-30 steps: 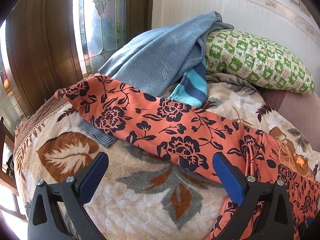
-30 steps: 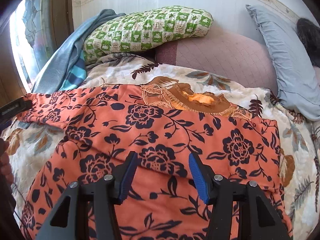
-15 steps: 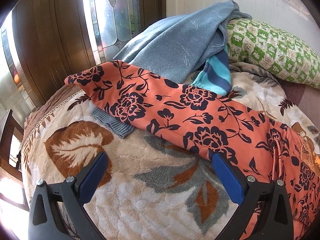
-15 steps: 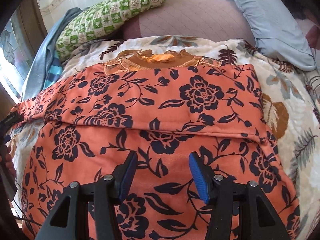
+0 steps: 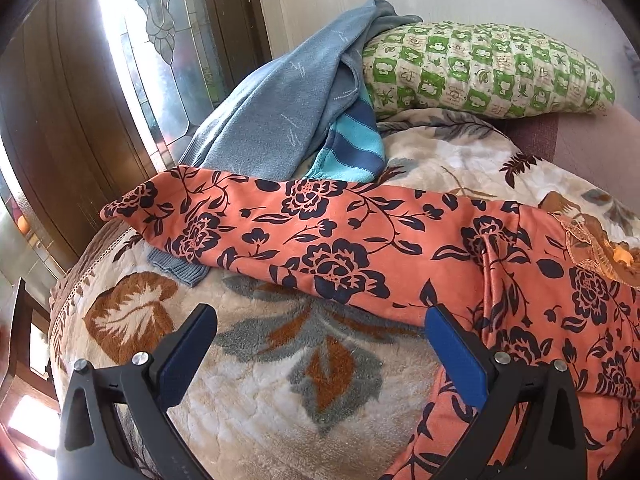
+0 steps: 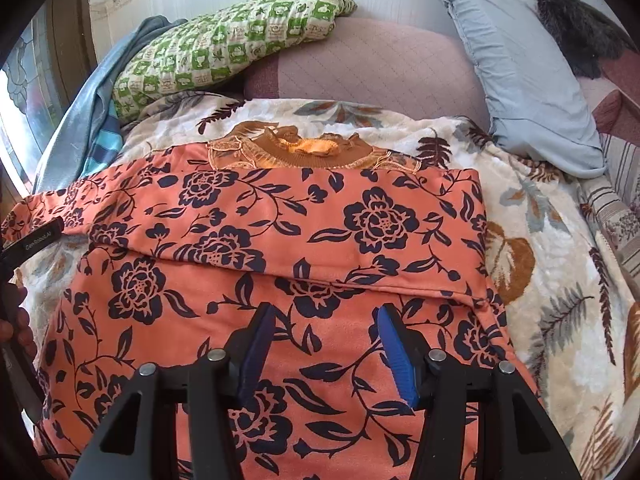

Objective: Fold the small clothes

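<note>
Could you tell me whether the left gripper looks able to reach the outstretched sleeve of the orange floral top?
Probably yes: the left gripper is open, and only bare blanket lies before the sleeve.

The top (image 6: 304,240) runs off the picture at 6 o'clock in the right view and at 4 o'clock in the left view. Its sleeve (image 5: 280,236) covers part of a gray cuff (image 5: 180,266). The green pillow (image 5: 480,72) hides the end of the blue sweater (image 5: 280,112). A dark furry thing (image 6: 576,36) at 1 o'clock is cut off, and it is unclear what it is. The label (image 6: 38,242) at 9 o'clock is too small to read.
</note>
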